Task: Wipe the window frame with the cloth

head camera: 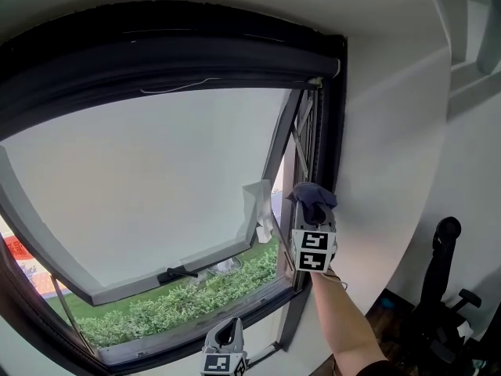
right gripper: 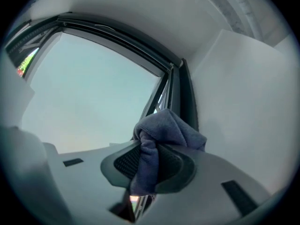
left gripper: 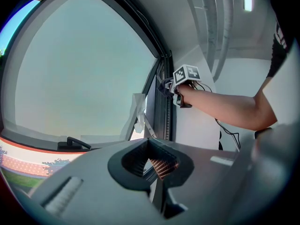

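Lowest and nearest, the left gripper hangs idle below the sill. Its jaws are drawn together at the tips, with nothing between them.

Higher up, at the end of a bare outstretched arm, the right gripper has its jaws clamped on a fold of the grey-blue cloth. Most of the cloth is bunched in a lump past the jaw tips. That lump sits at the right upright of the dark frame, about halfway up and just beside the metal stay that props the sash outward. Whether the cloth is pressed on the frame or only just beside it cannot be told.

A loose flap of white film hangs off the sash's corner, near the cloth. The handle lies along the sash's bottom rail. Beyond the gap is a green hedge, well below.

The risks, as I judge them:
- **Grip:** only a fold is held, so dragging it hard along the upright could pull it free. With the sash open, a dropped cloth may fall outside.
- **Stay:** its crossed bars are close enough to snag the lump on a stroke up or down.
- **Jaws:** if the lump flattens or shifts aside, the hard jaw tips could scrape the frame.
- **Film:** the flap could catch and tear further.
- **Sash:** a push against it might swing it.
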Available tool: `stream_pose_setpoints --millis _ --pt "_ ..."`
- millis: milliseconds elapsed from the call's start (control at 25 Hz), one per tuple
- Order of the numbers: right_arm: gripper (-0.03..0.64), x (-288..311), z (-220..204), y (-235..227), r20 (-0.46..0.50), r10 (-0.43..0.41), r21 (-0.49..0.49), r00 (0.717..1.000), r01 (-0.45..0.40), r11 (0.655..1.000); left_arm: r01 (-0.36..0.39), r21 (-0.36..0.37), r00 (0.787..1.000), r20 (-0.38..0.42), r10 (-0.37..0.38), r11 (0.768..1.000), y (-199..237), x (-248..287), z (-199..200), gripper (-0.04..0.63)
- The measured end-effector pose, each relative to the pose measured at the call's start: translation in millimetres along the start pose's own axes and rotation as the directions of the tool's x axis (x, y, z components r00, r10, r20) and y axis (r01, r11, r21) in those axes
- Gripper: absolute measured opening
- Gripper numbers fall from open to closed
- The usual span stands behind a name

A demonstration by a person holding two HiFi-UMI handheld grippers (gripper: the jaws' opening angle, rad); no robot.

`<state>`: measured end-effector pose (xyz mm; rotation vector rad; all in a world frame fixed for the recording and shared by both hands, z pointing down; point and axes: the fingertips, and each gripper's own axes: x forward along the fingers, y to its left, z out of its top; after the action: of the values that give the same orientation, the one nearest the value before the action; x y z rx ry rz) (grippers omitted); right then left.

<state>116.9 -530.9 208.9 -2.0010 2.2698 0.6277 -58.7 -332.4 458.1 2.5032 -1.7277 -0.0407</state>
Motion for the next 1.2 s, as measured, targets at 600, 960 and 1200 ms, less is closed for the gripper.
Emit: stream_pose_setpoints --millis 600,960,1200 --pt "0.069 11 -21 3 -0.048 -0.002 -0.076 0.999 -0.002 0.997 -0.017 -0.020 0.999 -0.033 0.016 1.000 3 0 -12 0.009" --pt "0.066 3 -52 11 -0.099 0.016 -0.027 0.995 -0.018 0.999 -0.006 -0.008 0.999 -0.053 0.005 1.000 -2 0 -17 0.009" --pt "0.066 -4 -77 15 -0.148 0.032 0.051 0.988 -0.025 0.998 -0.010 -0.001 0.998 -0.065 0.010 1.000 0 -8 -20 0.009"
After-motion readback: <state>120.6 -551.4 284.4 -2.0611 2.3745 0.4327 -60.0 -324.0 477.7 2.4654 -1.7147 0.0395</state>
